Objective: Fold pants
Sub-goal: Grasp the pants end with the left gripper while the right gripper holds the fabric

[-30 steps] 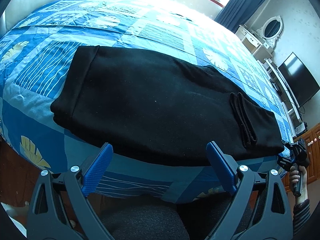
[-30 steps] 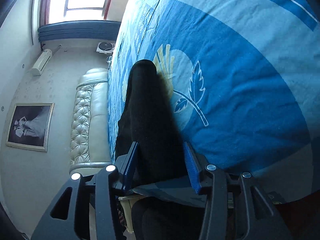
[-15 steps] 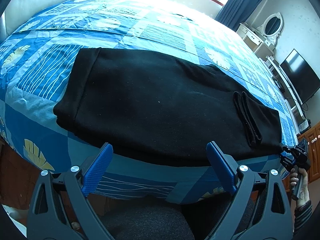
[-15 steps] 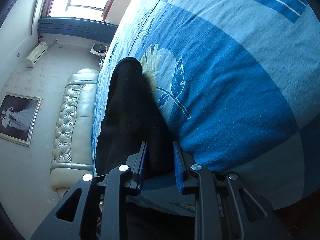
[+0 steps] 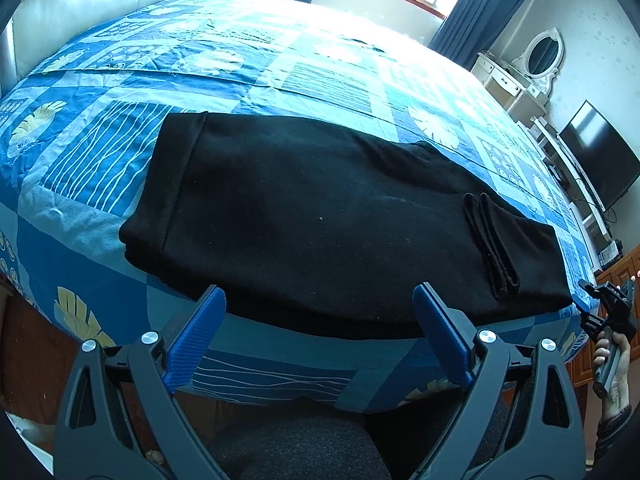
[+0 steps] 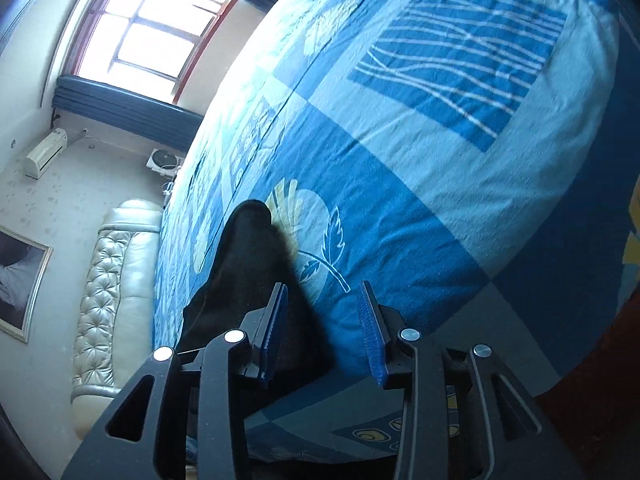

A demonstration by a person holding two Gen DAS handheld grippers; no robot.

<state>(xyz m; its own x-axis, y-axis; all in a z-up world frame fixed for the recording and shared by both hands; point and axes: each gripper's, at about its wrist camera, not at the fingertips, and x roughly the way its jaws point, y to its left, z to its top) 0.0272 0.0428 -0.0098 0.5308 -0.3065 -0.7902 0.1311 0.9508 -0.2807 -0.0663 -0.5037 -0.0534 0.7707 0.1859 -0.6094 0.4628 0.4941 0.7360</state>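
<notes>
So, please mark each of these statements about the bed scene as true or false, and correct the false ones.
1. The pants are black and lie on a blue patterned bedspread. True.
2. The left tool is closed on the pants. False: its jaws stand wide open, short of the near edge of the pants.
3. A television stands at the right side of the room. True.
4. The bedspread is plain white. False: it has blue squares with leaf and line patterns.
5. The right tool is empty above bare floor. False: its jaws are opening, with dark pants fabric between them at the bed edge.
</notes>
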